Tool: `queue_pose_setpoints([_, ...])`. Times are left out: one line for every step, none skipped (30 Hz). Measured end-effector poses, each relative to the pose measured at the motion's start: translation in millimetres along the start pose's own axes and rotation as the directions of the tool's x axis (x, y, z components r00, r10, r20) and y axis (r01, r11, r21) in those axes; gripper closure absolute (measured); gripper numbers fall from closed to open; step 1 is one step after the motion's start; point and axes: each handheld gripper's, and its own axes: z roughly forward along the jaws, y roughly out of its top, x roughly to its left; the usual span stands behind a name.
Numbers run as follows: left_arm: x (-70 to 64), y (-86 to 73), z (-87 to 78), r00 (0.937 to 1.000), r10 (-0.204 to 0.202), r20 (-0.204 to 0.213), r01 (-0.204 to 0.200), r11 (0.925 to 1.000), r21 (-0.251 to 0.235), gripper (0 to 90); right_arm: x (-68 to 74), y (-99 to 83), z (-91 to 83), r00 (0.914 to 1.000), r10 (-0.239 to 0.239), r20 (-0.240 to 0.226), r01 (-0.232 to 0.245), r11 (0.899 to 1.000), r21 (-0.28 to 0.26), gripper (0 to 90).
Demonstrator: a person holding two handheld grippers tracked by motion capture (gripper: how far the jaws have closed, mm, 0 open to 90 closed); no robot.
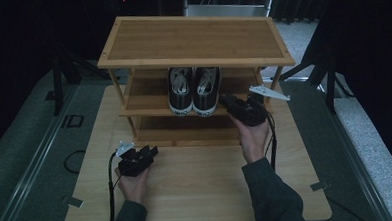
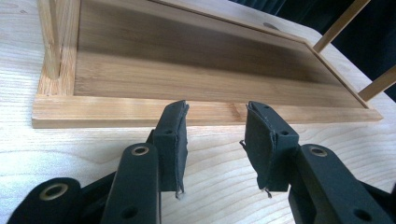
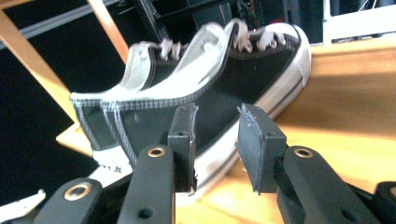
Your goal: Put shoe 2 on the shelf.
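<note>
A pair of black sneakers with white laces and toe caps stands on the middle shelf [image 1: 143, 102] of a three-tier wooden shoe rack [image 1: 193, 38]: the left shoe [image 1: 180, 91] and the right shoe [image 1: 206, 90]. My right gripper [image 1: 227, 101] is open at that shelf's front, just right of the right shoe. In the right gripper view its fingertips [image 3: 217, 114] sit apart, close to the sneaker's side [image 3: 247, 77], with nothing between them. My left gripper [image 1: 151, 151] rests low over the table, open, facing the bare bottom shelf [image 2: 201, 79]; its fingertips [image 2: 217, 112] hold nothing.
The rack stands at the back of a light wooden table board [image 1: 202, 185]. Thin rack posts [image 1: 275, 82] flank the right gripper. Cables [image 1: 73, 161] trail off the left side. A white box [image 1: 227, 10] sits behind the rack, with dark stands [image 1: 330, 84] at the sides.
</note>
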Motion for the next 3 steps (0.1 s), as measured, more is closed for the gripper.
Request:
queue_pose_setpoints([0.4, 0.1, 0.0, 1.0, 0.001, -0.001, -0.001, 1.0, 0.0, 59.2, -1.1, -4.7, -4.4, 1.0, -0.008, -0.004, 0.008, 1.0, 0.005, 66.9])
queue_pose_setpoints([0.4, 0.1, 0.0, 1.0, 0.001, -0.001, -0.001, 1.0, 0.0, 59.2, -1.1, -4.7, -4.4, 1.0, -0.008, -0.004, 0.008, 1.0, 0.005, 66.9])
queue_pose_setpoints([0.5, 0.0, 0.1, 1.0, 0.0, -0.002, 0.0, 1.0, 0.001, 59.2, -1.9, -7.0, -6.5, 0.9999, -0.01, -0.007, 0.01, 1.0, 0.008, 66.6])
